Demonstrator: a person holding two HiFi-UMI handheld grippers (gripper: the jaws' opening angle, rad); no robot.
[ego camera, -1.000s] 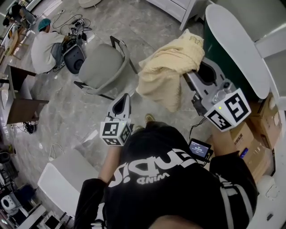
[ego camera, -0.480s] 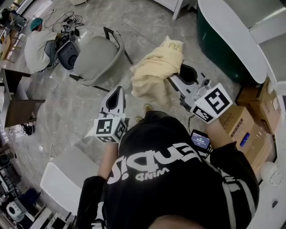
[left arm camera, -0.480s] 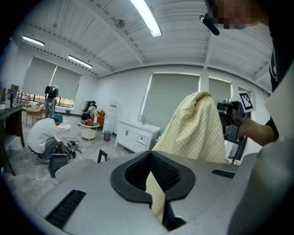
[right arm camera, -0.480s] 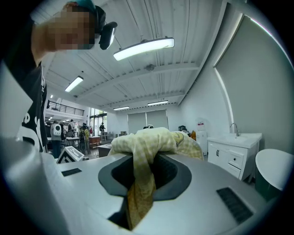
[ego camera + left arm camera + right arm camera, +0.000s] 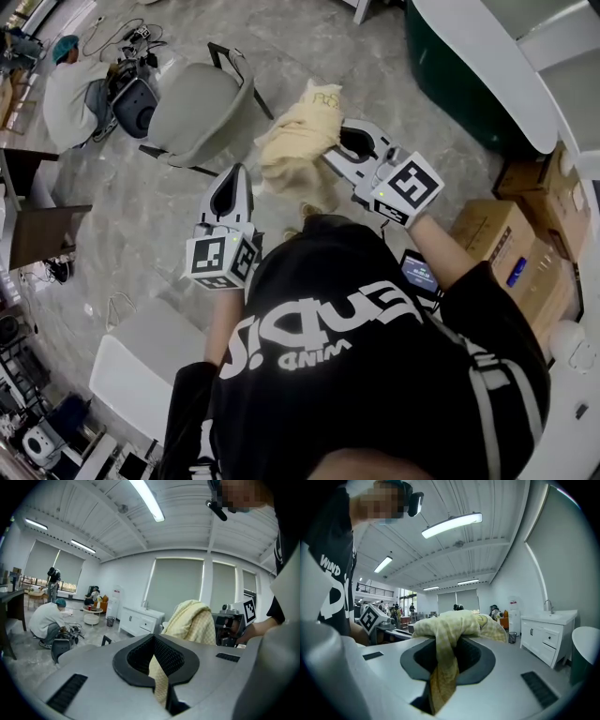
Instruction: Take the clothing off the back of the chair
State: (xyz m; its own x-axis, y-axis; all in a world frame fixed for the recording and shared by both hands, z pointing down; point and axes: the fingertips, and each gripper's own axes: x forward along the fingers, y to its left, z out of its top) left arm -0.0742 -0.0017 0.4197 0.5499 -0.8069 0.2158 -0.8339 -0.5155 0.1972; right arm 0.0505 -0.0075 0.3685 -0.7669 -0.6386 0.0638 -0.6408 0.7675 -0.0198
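Marble floor (image 5: 141, 244); garment (image 5: 291, 141) clamped in R claw (image 5: 330, 157), off chair (image 5: 192, 112).

- The clothing (image 5: 292, 141) at top middle is soft, bumpy yellow cloth.
- The chair (image 5: 192, 112), upper left, looks like smooth matt grey plastic.
- I see a shiny stone floor (image 5: 309, 47).
- The boxes (image 5: 489, 242) at right are plain cardboard.

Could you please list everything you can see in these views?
clothing: one, pale yellow, hanging from the right gripper
chair: one, grey, on the floor beyond the left gripper
crouching person: one, white top, teal cap, far left beside the chair
cardboard boxes: at least two, brown, far right
table: one, white top, dark green base, upper right
left gripper: one, grey, left of the clothing, clear of it
right gripper: one, grey, clamped on the clothing
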